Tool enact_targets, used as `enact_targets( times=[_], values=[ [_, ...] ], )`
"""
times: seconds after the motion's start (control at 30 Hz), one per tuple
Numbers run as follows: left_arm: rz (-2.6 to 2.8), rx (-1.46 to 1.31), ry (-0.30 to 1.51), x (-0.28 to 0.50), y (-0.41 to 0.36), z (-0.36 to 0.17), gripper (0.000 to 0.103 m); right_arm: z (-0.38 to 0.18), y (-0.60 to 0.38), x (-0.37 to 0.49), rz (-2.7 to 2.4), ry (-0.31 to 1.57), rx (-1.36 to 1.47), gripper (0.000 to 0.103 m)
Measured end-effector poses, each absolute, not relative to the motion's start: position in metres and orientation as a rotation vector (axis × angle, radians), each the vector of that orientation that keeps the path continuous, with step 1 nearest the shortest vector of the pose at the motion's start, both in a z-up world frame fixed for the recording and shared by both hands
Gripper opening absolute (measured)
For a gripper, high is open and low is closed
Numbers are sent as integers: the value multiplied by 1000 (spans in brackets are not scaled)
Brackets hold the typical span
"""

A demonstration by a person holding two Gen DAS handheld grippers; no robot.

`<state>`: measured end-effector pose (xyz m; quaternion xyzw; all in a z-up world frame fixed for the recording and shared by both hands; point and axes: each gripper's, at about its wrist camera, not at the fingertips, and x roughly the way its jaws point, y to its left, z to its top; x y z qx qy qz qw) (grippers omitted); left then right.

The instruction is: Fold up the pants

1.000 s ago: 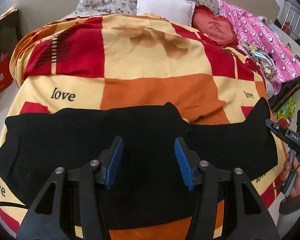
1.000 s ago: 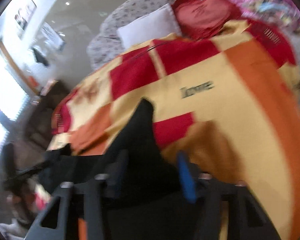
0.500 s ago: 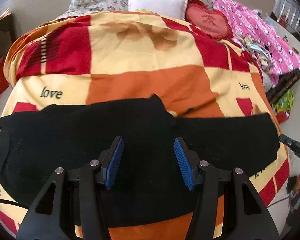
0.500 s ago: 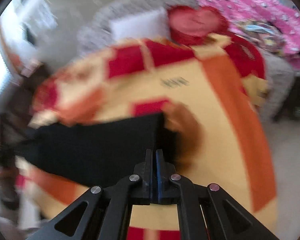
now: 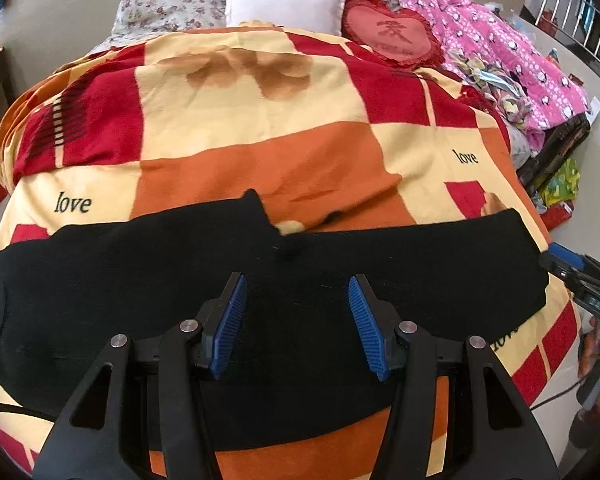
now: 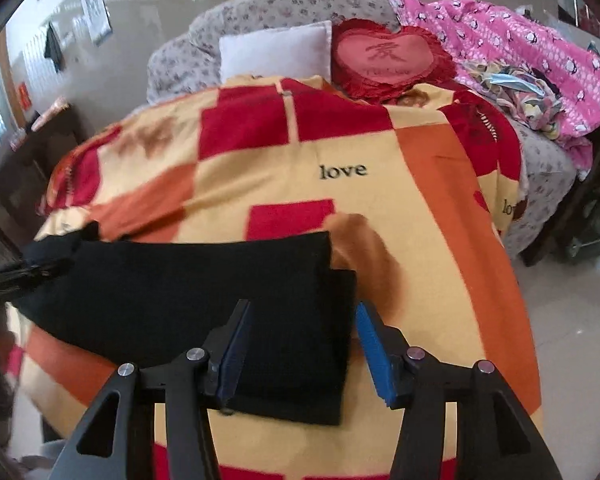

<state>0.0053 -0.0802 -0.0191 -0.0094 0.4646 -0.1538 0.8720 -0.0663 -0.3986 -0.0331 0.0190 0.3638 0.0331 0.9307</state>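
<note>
Black pants (image 5: 260, 280) lie flat across the near edge of the bed, folded lengthwise, on a red, orange and yellow checked blanket (image 5: 260, 120). My left gripper (image 5: 296, 320) is open and empty, hovering above the middle of the pants. In the right wrist view the pants (image 6: 188, 292) end at the leg cuffs below my right gripper (image 6: 300, 352), which is open and empty just over that end. The right gripper also shows in the left wrist view (image 5: 580, 280) at the pants' right end.
A white pillow (image 5: 284, 4), a red heart cushion (image 5: 392, 32) and a floral pillow lie at the head of the bed. A pink quilt (image 5: 520, 60) and loose clothes lie along the right side. Floor lies beyond the bed's right edge.
The right gripper was shut on the pants' leg end half a second ago and is now open, with that end lying flat on the blanket. The left gripper stayed open over the middle.
</note>
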Motion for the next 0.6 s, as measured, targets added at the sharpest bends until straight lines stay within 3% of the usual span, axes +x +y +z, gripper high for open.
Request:
enact_targets(
  times=[0.1,0.17,0.23,0.27,0.6],
  values=[
    [-326,-7,980,6,-85,-21,53,-41,-400,-60,110,756,43,49],
    [-326,-7,986,7,-87,-23,53,-47,-402,-53,113,770,43,40],
    [-330,-6,985,7,-89,-24,53,-54,-404,-47,134,788,66,16],
    [-330,-6,984,7,-89,-23,53,-56,-404,-48,141,787,73,11],
    [-326,-1,985,8,-96,-26,53,-44,-397,-79,62,800,-1,8]
  ],
)
